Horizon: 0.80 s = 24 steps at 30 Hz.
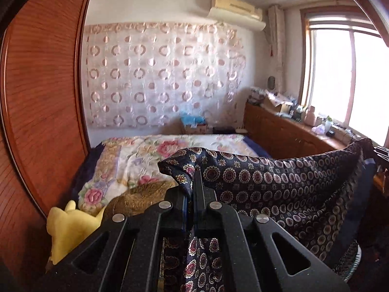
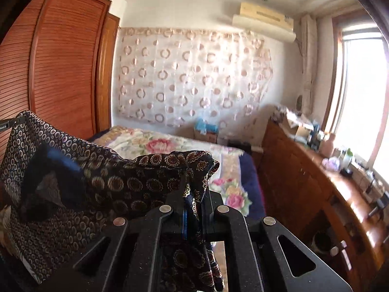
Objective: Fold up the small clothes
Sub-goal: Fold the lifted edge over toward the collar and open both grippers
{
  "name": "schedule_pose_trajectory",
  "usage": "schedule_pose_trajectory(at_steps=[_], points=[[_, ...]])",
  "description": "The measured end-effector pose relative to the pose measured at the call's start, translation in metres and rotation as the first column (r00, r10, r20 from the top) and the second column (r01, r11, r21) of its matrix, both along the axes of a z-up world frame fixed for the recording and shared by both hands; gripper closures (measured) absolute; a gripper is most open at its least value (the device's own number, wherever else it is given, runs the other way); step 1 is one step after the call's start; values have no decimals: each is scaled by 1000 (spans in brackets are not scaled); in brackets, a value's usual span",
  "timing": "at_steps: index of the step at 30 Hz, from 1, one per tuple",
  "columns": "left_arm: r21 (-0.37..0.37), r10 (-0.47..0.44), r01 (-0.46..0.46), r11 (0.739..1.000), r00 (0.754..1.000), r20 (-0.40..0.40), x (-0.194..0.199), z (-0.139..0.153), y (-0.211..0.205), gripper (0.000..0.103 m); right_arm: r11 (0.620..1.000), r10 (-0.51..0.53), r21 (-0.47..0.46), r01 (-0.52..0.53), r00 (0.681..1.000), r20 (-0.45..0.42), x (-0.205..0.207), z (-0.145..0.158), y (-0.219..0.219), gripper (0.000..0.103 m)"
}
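Both tongs are pinching one dark patterned cloth [image 1: 279, 182] above the near end of the bed [image 1: 150, 150]. The left gripper [image 1: 190, 182] is nipping one bunched corner, the right gripper [image 2: 192, 189] another, and the cloth is sagging between them. Its lower edge is dropping out of view behind the gripper bodies. A yellow toy [image 1: 70, 228], half hidden, is lying at the near left.

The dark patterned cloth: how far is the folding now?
Done: both tongs, left and right, are shut on corners of the dark patterned cloth. In hand: it hangs stretched between them above the bed. Left: no fold visible yet; every fold remains.
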<state>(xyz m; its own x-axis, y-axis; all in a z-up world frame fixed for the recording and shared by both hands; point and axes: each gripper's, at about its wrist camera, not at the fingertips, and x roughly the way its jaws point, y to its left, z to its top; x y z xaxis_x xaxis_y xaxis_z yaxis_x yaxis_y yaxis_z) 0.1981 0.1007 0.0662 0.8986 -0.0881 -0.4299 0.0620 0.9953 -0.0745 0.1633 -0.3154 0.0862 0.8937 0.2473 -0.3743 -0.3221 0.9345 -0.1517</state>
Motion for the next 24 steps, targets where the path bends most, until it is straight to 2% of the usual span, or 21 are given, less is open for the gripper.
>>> schedule_pose_trajectory(at_steps=[2,4,5,6,7,10,13,15,21,24], points=[[0,4,-4,1000,998,-68,17,-23,0,96,1000,-6,0,6,999,-53,19,-17,14,93],[-6,4,-5,1000,988,-156,31,-53,4,85,1000,-17,-13,15,987,-161,42,-48,27,78],[0,5,-5,1000,984,-179,33,-64,4,81,999,-31,-20,27,982,-186,49,-57,31,65],[14,9,-6,1000,981,-195,34,-75,4,70,999,-40,-28,35,975,-219,55,-73,35,62],[18,10,-6,1000,979,-202,31,-81,2,59,999,-41,-32,34,970,-240,56,-84,38,62],[26,-6,12,1000,970,-242,22,-98,-1,48,999,-40,-39,30,959,-280,63,-100,48,61],[49,-25,38,998,967,-254,3,-108,-9,31,1000,-21,-25,14,953,-301,64,-104,54,60],[45,-36,49,998,966,-255,-9,-111,-14,27,1000,-8,-11,5,951,-308,56,-105,50,59],[-3,-37,37,999,968,-246,-46,-125,-16,27,1000,26,24,-20,948,-317,33,-117,36,59],[-21,-42,38,999,963,-266,-62,-137,-16,27,999,30,41,-18,944,-327,26,-122,24,59]])
